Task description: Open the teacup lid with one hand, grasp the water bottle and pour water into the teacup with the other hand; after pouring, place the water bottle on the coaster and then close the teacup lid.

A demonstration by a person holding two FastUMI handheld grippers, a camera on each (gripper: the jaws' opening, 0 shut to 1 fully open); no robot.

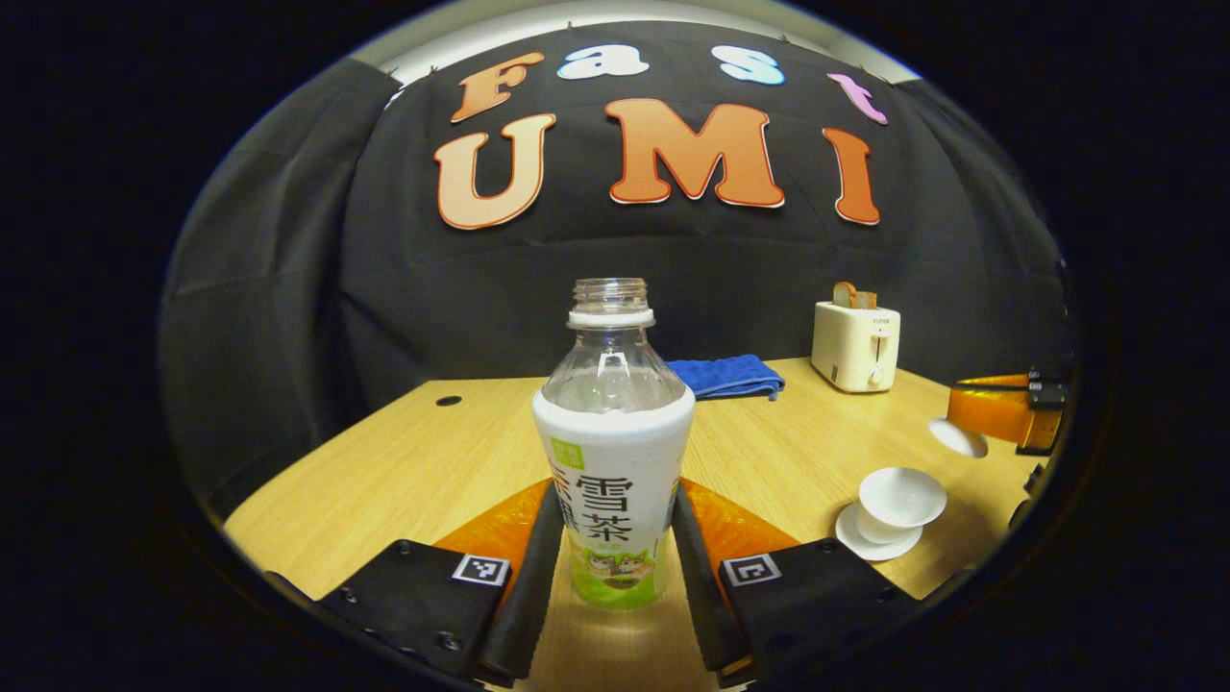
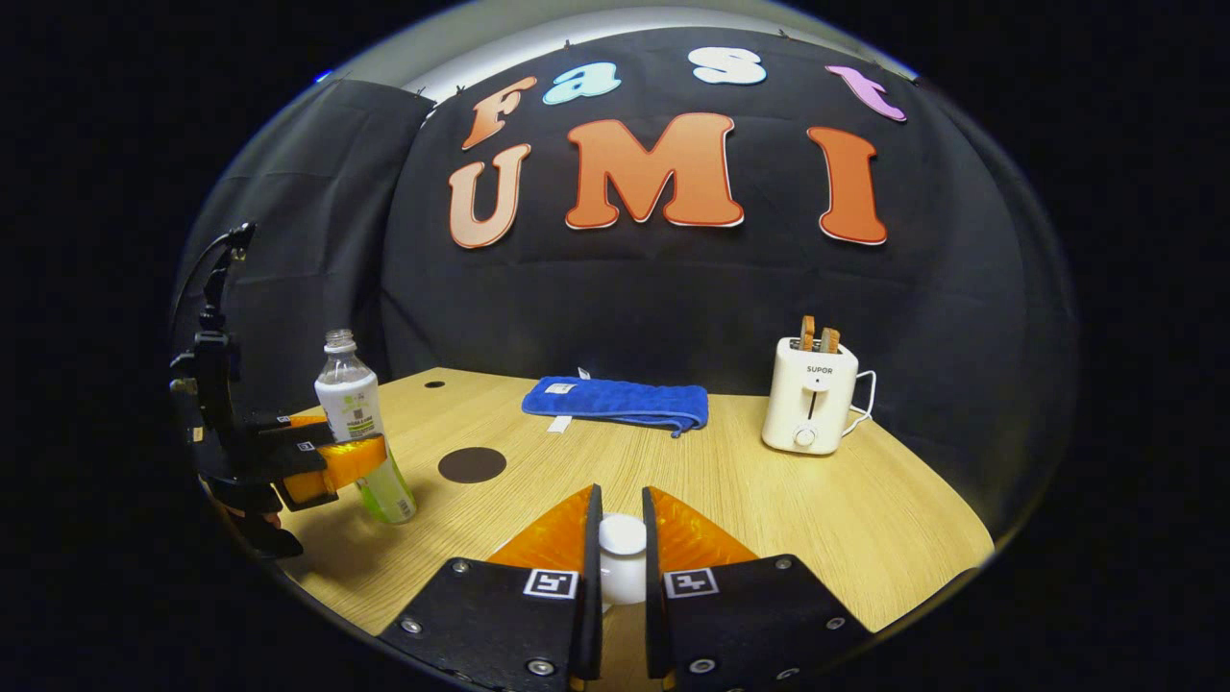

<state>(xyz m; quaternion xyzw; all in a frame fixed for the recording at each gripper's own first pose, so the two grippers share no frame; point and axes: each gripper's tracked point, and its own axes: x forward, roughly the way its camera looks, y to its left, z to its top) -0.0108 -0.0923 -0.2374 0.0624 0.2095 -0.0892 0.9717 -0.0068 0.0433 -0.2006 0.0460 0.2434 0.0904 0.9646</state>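
bottle point(image 1: 613, 452): upright on table point(image 1: 404, 471), uncapped, between left gripper point(image 1: 615, 567) fingers, both look in contact
teacup point(image 1: 900, 505): on saucer, right, lid point(image 1: 958, 437) lifted off
toaster point(image 1: 855, 344), blue towel point(image 1: 725, 375): far side

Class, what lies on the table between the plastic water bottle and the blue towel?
In the right gripper view, a dark round coaster lies between the plastic water bottle and the blue towel.

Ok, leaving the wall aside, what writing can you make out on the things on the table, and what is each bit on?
"SUPOR": on the front of the toaster, above its lever.
Bottle: the wrapper carries large characters and fine print; I do not read labels out, and the fine print is too small anyway.
Towel: its small white tag is too small to read.
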